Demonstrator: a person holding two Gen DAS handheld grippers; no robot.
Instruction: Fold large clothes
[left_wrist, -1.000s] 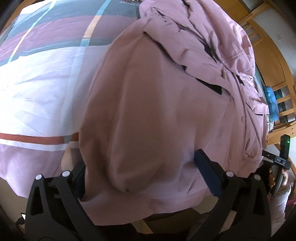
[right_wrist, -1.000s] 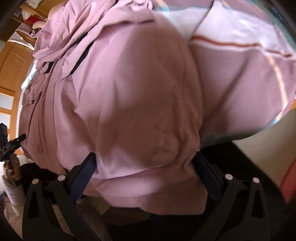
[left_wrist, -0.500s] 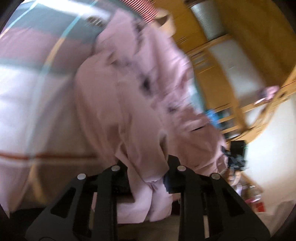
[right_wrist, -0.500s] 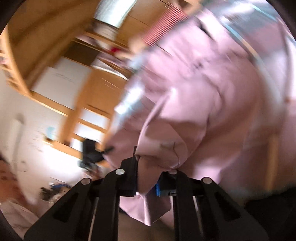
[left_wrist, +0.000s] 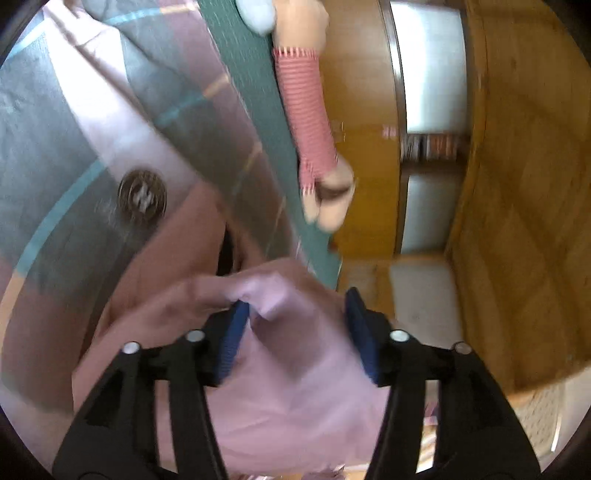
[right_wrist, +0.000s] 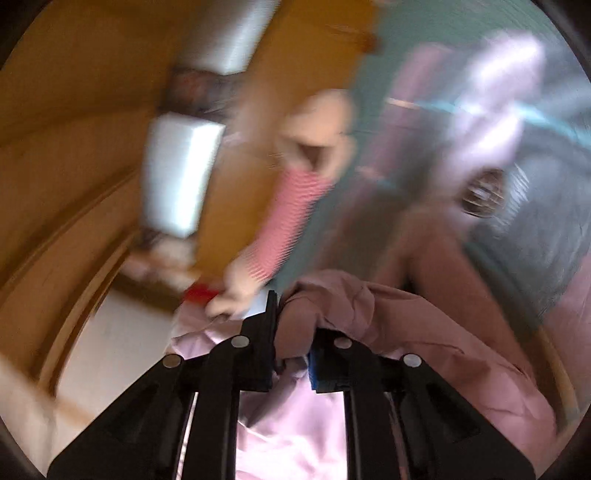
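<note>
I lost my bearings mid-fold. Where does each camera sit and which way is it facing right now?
Left wrist: on the left gripper, looking along its open jaws over the pink garment lying loose between them, to the striped bedding and a red-striped sleeve.
Right wrist: on the right gripper, jaws pinching the pink garment; blurred.
Shared: garment, bedding, sleeve, round emblem, wooden furniture.

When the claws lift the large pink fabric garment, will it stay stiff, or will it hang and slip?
The large pink fabric garment probably hangs floppy: it bunches into soft folds at the right claw, which is shut on it. It seems light, since so narrow a pinch carries it. It may slip from the left claw, whose jaws have just been opening around it.
</note>
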